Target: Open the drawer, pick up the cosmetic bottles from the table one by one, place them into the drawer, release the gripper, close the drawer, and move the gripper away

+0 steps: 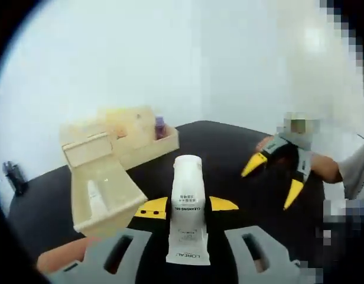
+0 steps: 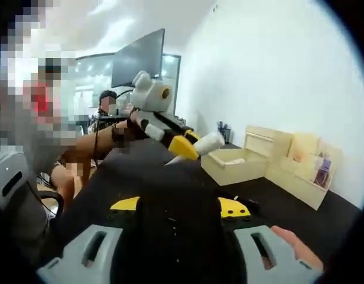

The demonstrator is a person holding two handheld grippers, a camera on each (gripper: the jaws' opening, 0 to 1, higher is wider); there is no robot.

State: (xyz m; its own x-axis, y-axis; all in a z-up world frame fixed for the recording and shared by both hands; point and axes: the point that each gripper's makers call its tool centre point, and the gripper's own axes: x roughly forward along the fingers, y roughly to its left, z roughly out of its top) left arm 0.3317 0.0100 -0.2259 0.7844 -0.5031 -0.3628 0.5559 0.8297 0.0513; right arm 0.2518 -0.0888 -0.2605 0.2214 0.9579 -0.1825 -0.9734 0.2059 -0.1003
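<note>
left gripper view: left fingers were clamped on a white cleansing gel tube, yellow tips pressing both its sides, tube upright and lifted above the black bench. ahead and left sat the open drawer of a pale wooden organizer, one white bottle already lying inside. right fingers hung spread and empty over the far side of the bench. right gripper view showed its own yellow tips parted, nothing between them. best next move, i judged: carry the tube over the drawer's middle, lower it clear of the walls and the other bottle, then release.
</note>
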